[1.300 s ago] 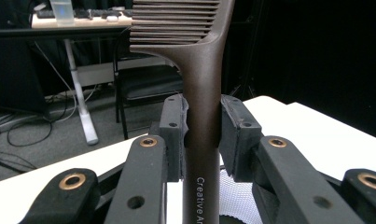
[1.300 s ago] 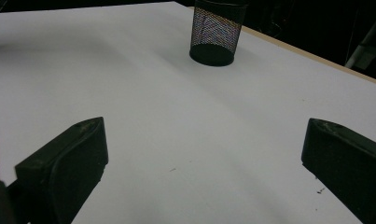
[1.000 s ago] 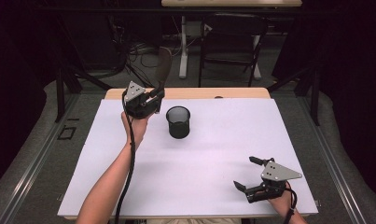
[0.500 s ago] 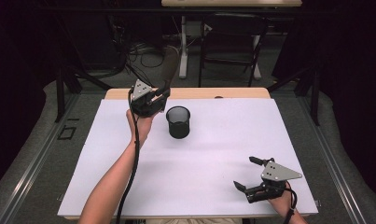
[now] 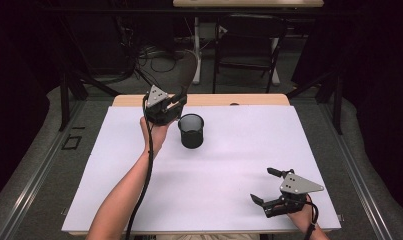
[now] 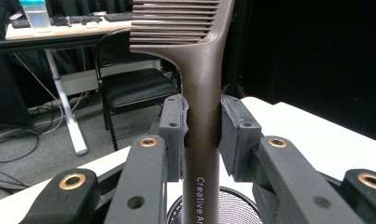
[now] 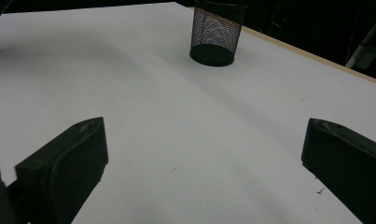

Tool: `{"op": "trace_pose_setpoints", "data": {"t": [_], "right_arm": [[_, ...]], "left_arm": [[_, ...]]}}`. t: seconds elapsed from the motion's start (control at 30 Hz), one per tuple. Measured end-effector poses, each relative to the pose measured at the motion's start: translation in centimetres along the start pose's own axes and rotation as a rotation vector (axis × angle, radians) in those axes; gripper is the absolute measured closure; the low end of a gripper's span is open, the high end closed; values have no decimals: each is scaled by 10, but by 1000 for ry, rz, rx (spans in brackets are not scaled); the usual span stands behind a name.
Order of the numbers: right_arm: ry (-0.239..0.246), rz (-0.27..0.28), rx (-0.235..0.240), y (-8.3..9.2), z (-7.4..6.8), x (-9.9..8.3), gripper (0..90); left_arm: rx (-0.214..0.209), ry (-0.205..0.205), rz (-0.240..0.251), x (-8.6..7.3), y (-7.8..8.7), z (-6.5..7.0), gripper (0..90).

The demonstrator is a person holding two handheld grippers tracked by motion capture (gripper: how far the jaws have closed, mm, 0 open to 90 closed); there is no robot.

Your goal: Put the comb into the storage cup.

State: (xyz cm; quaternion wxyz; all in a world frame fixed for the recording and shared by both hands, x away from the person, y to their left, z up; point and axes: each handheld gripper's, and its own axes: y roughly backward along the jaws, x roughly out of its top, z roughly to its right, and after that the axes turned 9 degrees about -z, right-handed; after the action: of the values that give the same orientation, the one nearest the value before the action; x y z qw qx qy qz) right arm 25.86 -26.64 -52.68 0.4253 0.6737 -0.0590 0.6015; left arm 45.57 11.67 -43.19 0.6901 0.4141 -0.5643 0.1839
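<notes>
Left gripper (image 6: 202, 135) clenched brown comb (image 6: 199, 93) by handle, teeth pointing up, raised just beside black mesh cup (image 5: 191, 130) near tabletop's far edge; right gripper (image 5: 270, 186) rested with jaws spread wide, nothing between, near front right corner of white tabletop (image 5: 239, 165)

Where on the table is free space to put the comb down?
The white table is bare between the mesh cup and the right gripper, and along its left side. It is crowded only at the far edge, where the left gripper holds the comb beside the cup.
</notes>
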Motion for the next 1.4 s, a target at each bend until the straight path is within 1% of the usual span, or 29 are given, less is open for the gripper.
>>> {"op": "trace_pose_setpoints", "data": {"t": [0.6,0.77,0.87,1.07,1.27,1.4], "right_arm": [[1,3,1,0,0,0,1],[2,4,3,0,0,0,1],[4,2,0,0,0,0,1],[-1,-1,2,-1,-1,0,1],[2,0,0,-1,0,0,1],[1,-2,1,-1,0,0,1]], "left_arm": [[-16,-1,0,0,-8,6,724],[-20,9,-1,-2,-11,7,724],[-20,8,-4,-2,-12,8,724],[-21,14,3,-1,-12,9,724],[-25,10,1,-2,-15,8,724],[-30,25,5,-4,-18,8,724]]}}
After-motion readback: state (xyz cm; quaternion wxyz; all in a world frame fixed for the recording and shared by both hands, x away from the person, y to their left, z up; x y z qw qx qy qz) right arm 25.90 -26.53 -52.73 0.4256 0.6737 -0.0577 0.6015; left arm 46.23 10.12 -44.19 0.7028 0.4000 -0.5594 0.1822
